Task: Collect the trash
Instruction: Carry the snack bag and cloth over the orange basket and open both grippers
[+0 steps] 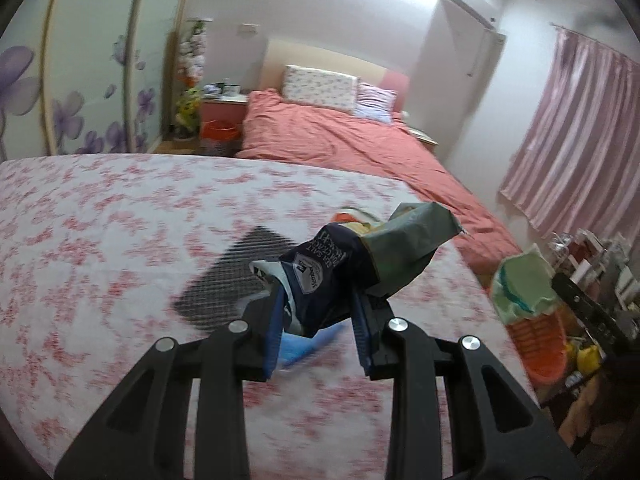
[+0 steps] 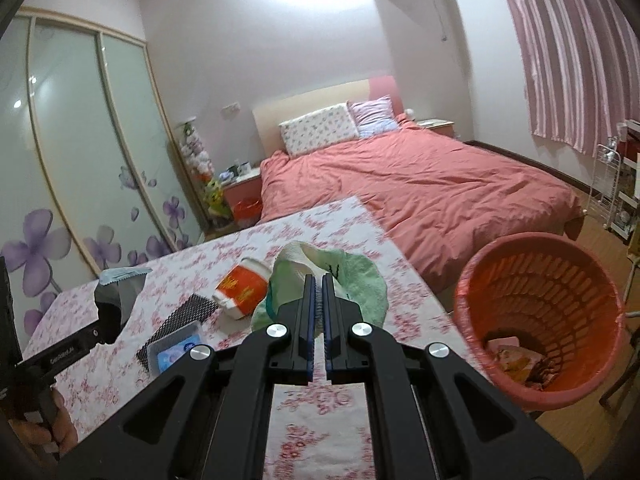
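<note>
My left gripper [image 1: 318, 312] is shut on a dark blue chip bag [image 1: 332, 272] and holds it above the floral tablecloth [image 1: 100, 240]. My right gripper [image 2: 319, 280] is shut on a crumpled green and white wrapper [image 2: 352, 276], lifted over the table's right part; the wrapper also shows in the left wrist view [image 1: 520, 284]. An orange and white paper cup [image 2: 242, 290] lies on its side on the table. The orange trash basket [image 2: 540, 316] stands off the table's right edge with some trash inside. The left gripper with the bag shows at the left of the right wrist view [image 2: 116, 300].
A black mesh item [image 2: 182, 316] and a small card case [image 2: 174, 350] lie on the table. A bed with a pink cover [image 2: 420, 184] is behind the table. A white wire rack [image 2: 616, 188] stands at the far right. A second orange bin [image 2: 246, 208] stands by the nightstand.
</note>
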A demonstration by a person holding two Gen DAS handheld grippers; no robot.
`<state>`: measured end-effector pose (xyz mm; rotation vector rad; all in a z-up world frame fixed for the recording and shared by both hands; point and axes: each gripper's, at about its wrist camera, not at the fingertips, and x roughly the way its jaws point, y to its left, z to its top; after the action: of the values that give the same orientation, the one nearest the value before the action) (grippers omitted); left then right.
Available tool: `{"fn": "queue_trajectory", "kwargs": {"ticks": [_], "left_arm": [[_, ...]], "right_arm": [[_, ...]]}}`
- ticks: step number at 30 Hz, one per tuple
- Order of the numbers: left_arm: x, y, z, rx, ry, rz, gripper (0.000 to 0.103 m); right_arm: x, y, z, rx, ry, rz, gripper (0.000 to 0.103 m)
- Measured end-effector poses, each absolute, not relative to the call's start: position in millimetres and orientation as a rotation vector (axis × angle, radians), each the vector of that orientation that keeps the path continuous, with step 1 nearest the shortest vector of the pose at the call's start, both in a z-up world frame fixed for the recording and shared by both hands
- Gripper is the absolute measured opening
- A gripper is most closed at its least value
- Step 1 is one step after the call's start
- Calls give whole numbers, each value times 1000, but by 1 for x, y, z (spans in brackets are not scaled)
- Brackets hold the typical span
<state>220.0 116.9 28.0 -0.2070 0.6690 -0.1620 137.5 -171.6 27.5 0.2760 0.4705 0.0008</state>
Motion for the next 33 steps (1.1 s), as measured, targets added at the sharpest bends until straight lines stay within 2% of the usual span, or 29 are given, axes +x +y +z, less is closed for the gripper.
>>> {"fn": "queue_trajectory", "kwargs": {"ticks": [19, 33], "left_arm": [[222, -48, 33, -147, 696, -489, 30], [235, -163, 9, -78, 747, -657, 30]], "right_arm": [[111, -276, 18, 362, 376, -239, 4], [111, -343, 0, 424, 356, -353, 4]]}}
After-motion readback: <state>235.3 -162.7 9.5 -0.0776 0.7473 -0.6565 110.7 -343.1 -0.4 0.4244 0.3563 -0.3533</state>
